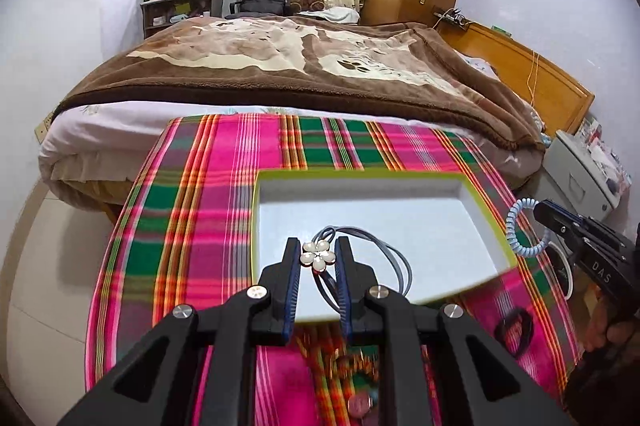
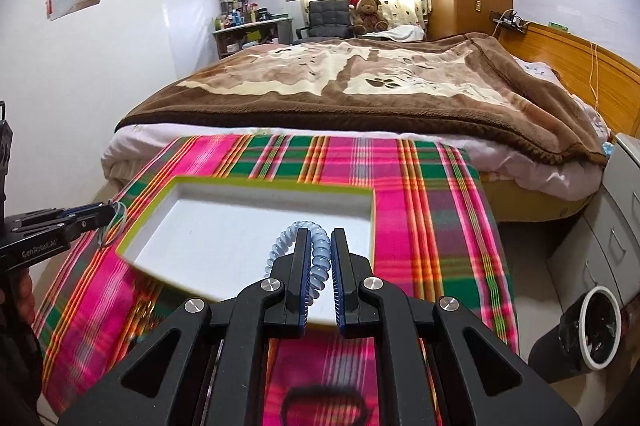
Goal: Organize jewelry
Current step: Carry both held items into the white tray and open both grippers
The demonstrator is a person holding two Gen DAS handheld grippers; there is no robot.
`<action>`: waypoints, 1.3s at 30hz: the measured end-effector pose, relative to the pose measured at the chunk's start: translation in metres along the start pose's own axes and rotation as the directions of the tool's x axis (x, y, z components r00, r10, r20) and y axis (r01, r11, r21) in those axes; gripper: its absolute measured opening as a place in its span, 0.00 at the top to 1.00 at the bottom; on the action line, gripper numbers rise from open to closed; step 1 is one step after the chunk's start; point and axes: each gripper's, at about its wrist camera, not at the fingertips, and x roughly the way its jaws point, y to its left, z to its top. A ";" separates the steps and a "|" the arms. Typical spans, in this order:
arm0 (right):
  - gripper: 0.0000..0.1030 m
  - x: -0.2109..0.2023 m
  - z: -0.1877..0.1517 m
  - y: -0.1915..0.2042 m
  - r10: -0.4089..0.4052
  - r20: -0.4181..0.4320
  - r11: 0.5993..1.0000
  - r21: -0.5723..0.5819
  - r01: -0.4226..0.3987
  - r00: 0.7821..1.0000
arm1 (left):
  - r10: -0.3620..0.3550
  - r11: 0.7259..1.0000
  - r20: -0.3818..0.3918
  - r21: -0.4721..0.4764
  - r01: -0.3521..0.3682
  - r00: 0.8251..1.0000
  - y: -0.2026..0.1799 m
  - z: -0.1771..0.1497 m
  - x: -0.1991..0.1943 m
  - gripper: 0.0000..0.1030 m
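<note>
A white box with a lime-green rim [image 1: 360, 176] lies open on the plaid cloth; it also shows in the right wrist view [image 2: 276, 184]. My left gripper [image 1: 318, 246] is shut on a grey hair tie with a white flower charm [image 1: 318, 257] and holds it over the box's near part. My right gripper [image 2: 320, 236] is shut on a pale blue spiral hair tie [image 2: 316, 258] above the box's near right side. The left view shows the right gripper [image 1: 540, 211] with the coil [image 1: 516, 226] at the box's right edge.
A black hair band [image 1: 514, 330] lies on the plaid cloth [image 1: 192, 226] at the near right; it is blurred in the right view [image 2: 320, 406]. Small blurred items [image 1: 360, 386] lie under my left gripper. A bed [image 2: 360, 85] stands behind, a bin [image 2: 592, 330] at right.
</note>
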 end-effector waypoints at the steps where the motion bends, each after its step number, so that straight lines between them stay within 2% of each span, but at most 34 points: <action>1: 0.90 0.009 0.006 -0.002 -0.004 -0.011 1.000 0.000 0.004 1.000 | 0.000 1.000 -0.006 0.003 0.000 1.000 0.000 0.004 0.006 0.83; 6: 0.90 0.047 0.020 -0.011 -0.014 -0.067 1.000 0.002 0.014 0.998 | -0.020 1.000 -0.022 -0.009 0.020 1.000 0.004 0.017 0.034 0.83; 13: 0.90 0.102 0.022 -0.018 -0.027 -0.167 1.000 -0.008 0.026 0.986 | -0.022 1.000 -0.092 -0.024 0.020 0.995 0.008 0.021 0.077 0.83; 18: 0.90 0.115 0.017 -0.018 -0.039 -0.190 0.999 -0.027 0.034 0.981 | -0.010 0.999 -0.133 -0.034 0.005 0.991 0.015 0.018 0.093 0.83; 22: 0.90 0.122 0.016 -0.018 -0.047 -0.203 0.998 -0.043 0.040 0.978 | 0.015 0.999 -0.144 -0.026 -0.019 0.989 0.014 0.016 0.100 0.83; 34: 0.90 0.133 0.017 -0.015 -0.066 -0.231 0.996 -0.072 0.051 0.971 | 0.026 0.999 -0.170 -0.022 -0.030 0.985 0.013 0.014 0.108 0.82; 39: 0.89 0.133 0.018 -0.011 -0.077 -0.220 0.995 -0.083 0.060 0.973 | 0.009 1.000 -0.176 -0.026 -0.014 0.984 0.011 0.016 0.109 0.72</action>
